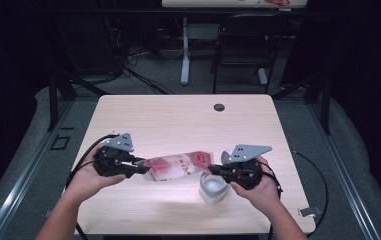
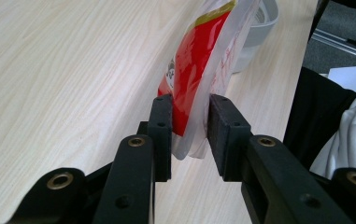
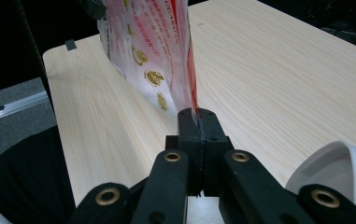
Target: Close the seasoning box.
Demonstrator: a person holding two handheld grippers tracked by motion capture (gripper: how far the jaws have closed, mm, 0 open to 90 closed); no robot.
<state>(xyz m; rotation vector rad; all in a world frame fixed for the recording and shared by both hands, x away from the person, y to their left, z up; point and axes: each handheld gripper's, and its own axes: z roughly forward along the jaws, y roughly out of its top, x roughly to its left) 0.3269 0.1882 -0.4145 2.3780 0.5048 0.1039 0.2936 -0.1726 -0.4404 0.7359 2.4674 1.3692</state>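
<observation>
A red and white printed plastic bag (image 1: 178, 165) hangs stretched between my two grippers just above the front of the table. My left gripper (image 1: 145, 167) holds its left end: in the left gripper view both pads press on the puffy bag (image 2: 199, 56), so the left gripper (image 2: 189, 126) is shut on it. My right gripper (image 1: 213, 169) pinches the bag's right end. In the right gripper view its jaws (image 3: 198, 119) are closed tight on the bag's thin edge (image 3: 157, 46). A white cup (image 1: 213, 187) stands on the table just below the right gripper.
The light wooden table (image 1: 178, 120) has a dark cable hole (image 1: 219, 107) near its far edge. A black chair (image 1: 243, 45) and another table's white leg (image 1: 184, 55) stand on the floor beyond. The white cup's rim (image 3: 339, 172) lies close to the right jaws.
</observation>
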